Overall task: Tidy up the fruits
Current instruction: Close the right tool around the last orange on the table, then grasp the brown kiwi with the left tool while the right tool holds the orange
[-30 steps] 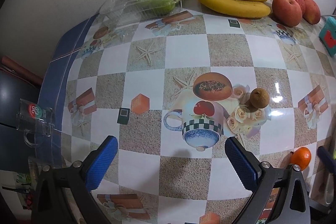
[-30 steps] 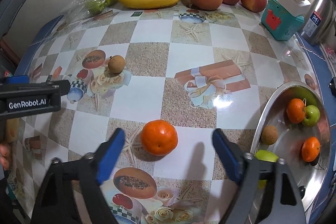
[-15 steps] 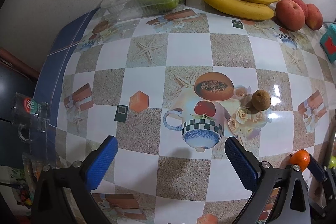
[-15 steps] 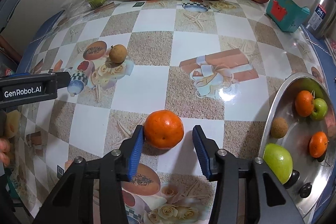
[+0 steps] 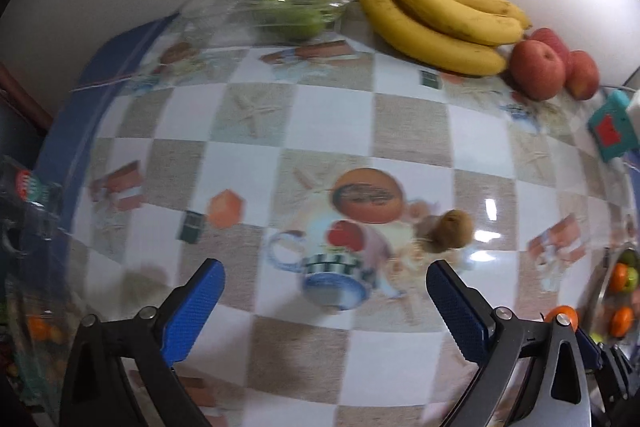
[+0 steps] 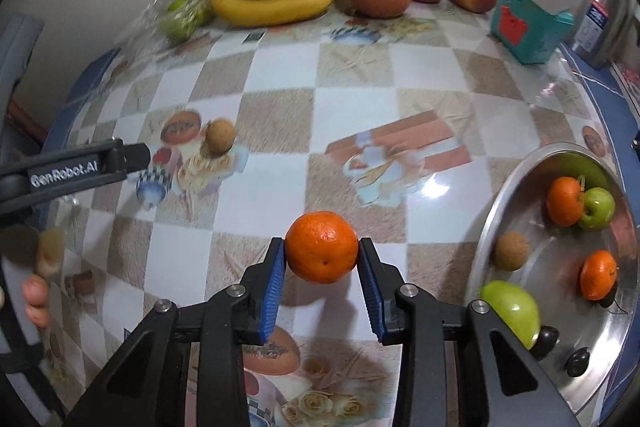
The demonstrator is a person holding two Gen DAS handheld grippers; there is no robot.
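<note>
The right gripper [image 6: 322, 259] has just closed its jaws onto the tangerine [image 6: 321, 246] near the surface's front edge. Next it probably lifts it into the steel bowl [image 6: 520, 183]. The left gripper [image 5: 324, 287] hangs wide open.

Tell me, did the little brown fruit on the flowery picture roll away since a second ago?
No. The little brown fruit sits at the same printed roses beside the printed cup as before.

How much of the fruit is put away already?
Some is: the metal bowl already holds two oranges, two green apples and a small brown fruit. The right gripper has just closed on an orange. Another brown fruit waits loose; the left gripper is open and empty.
</note>
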